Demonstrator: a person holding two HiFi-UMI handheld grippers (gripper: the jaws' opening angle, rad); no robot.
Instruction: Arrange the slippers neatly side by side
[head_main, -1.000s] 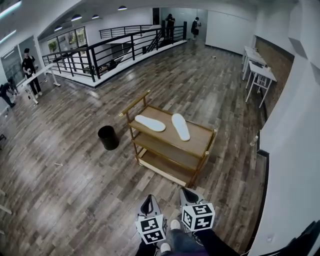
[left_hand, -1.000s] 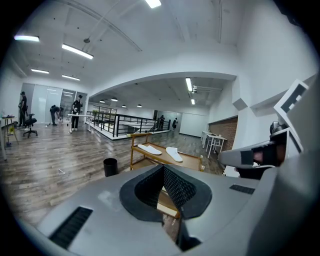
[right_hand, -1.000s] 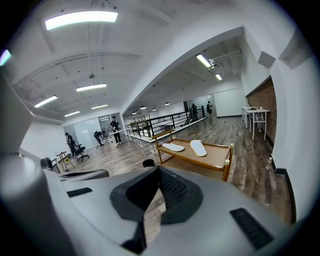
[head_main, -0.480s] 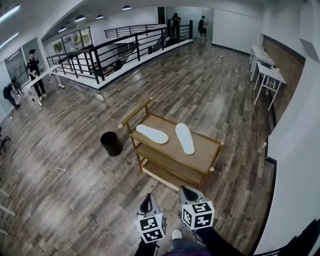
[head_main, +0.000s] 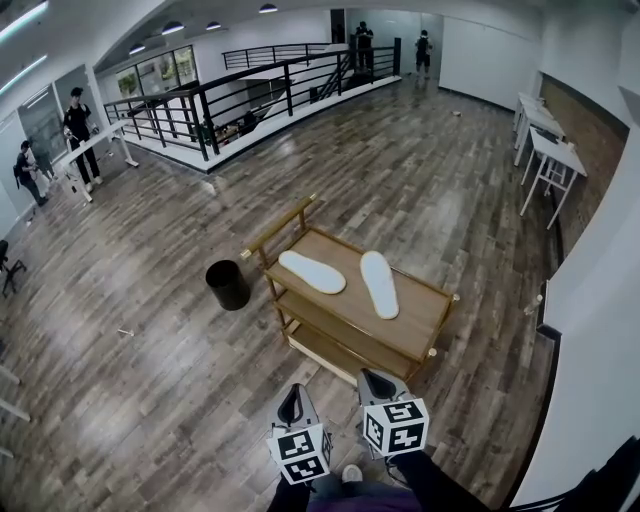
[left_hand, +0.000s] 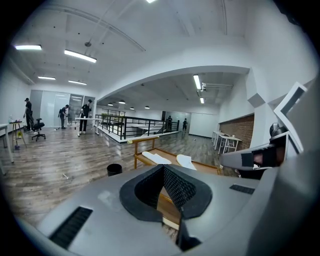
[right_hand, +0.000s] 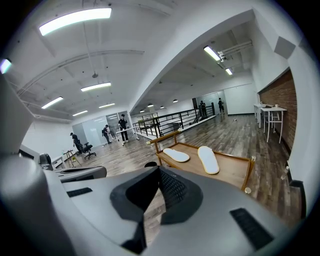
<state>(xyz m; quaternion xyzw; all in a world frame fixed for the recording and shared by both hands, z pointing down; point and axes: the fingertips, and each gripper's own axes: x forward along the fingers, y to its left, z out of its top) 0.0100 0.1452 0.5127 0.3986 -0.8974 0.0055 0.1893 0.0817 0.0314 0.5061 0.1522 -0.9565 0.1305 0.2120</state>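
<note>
Both grippers were held in front of the person, short of the near side of the wooden cart, touching nothing. Left gripper: fingers pressed together, nothing between them in the left gripper view. Right gripper: fingers likewise clenched on nothing. The two white slippers lay flat on the cart's top shelf, apart from each other and not parallel. The left slipper lay toward the cart's handle end, its long axis slanting across the shelf from the far handle side toward the near middle. The right slipper lay at mid-shelf, its long axis running roughly from the cart's far edge to its near edge. Their near ends stood closer together than their far ends, so they made an open V. A black bin stood on the floor beside the cart's handle end, clear of the work. Judgement: from the fingers both slippers lay ahead, beyond the cart's near edge. The right gripper lined up with the right slipper and the left gripper with the slanted one. The slanted slipper probably needs the turn, and the fingers must open first.
</note>
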